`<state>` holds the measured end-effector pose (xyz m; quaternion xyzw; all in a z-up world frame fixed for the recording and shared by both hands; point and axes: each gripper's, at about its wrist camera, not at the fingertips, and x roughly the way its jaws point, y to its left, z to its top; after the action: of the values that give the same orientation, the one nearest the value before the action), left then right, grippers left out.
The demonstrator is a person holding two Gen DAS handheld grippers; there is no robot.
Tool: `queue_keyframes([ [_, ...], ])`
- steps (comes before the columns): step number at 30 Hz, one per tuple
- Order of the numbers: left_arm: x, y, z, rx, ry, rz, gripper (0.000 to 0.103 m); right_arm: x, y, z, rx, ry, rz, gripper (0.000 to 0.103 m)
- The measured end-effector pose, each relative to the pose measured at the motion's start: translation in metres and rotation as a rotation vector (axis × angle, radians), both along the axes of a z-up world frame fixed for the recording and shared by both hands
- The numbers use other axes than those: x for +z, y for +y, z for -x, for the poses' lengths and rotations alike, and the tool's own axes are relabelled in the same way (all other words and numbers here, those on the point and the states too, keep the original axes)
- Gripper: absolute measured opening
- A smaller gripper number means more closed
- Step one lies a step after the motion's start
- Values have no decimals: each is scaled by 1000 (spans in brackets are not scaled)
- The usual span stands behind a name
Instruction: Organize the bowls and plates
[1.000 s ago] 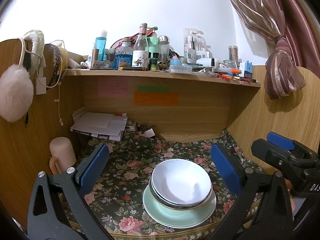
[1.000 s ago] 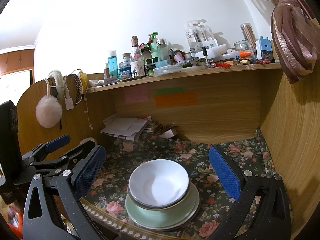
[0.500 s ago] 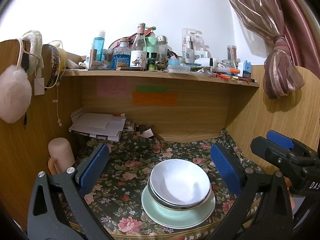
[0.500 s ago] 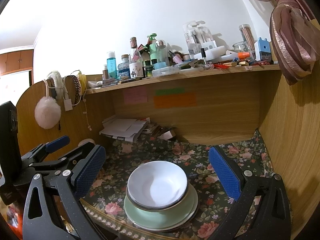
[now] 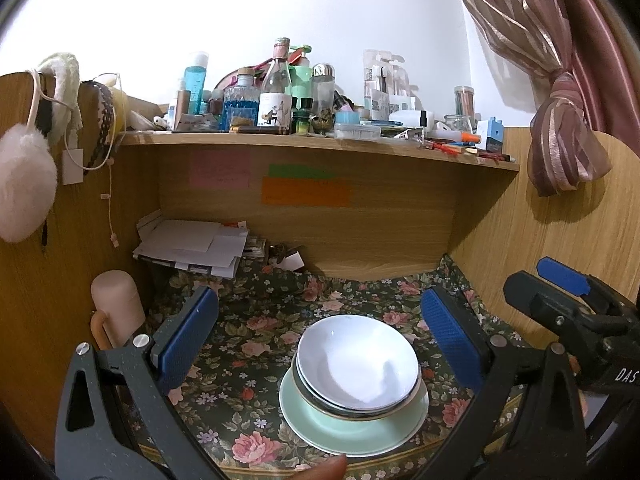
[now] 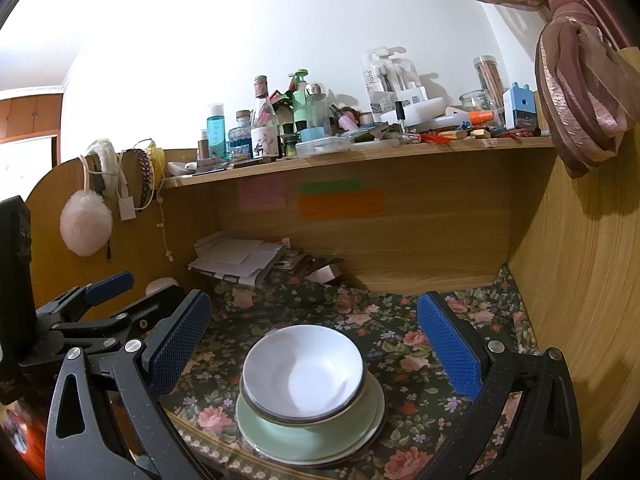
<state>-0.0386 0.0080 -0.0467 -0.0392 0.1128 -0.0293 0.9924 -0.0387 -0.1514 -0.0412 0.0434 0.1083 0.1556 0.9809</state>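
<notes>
Bowls [image 5: 357,362] stacked on plate [image 5: 352,426] sit ahead of both spread, empty claws.

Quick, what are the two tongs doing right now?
Left tongs: open, holding nothing.
Right tongs: open, holding nothing.

A floral tablecloth [image 5: 256,320] covers the desk. At ten o'clock a stack of papers [image 5: 192,246] lies against the back panel, with a pale pink cylinder [image 5: 117,306], possibly a cup, at nine. At twelve, the shelf [image 5: 320,146] carries crowded bottles [image 5: 276,96]. A tied curtain [image 5: 560,136] hangs at two; a white pompom [image 5: 24,188] at ten.
</notes>
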Motion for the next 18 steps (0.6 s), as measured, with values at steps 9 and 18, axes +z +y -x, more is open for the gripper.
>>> queue_keyframes([
  [9,-2,1,-2,1,-10,-11,103,-2,-2,-5,-6,10,0,103],
  [18,-2,2,-4,-9,-10,-21,103,-2,-1,-6,-7,12,0,103],
])
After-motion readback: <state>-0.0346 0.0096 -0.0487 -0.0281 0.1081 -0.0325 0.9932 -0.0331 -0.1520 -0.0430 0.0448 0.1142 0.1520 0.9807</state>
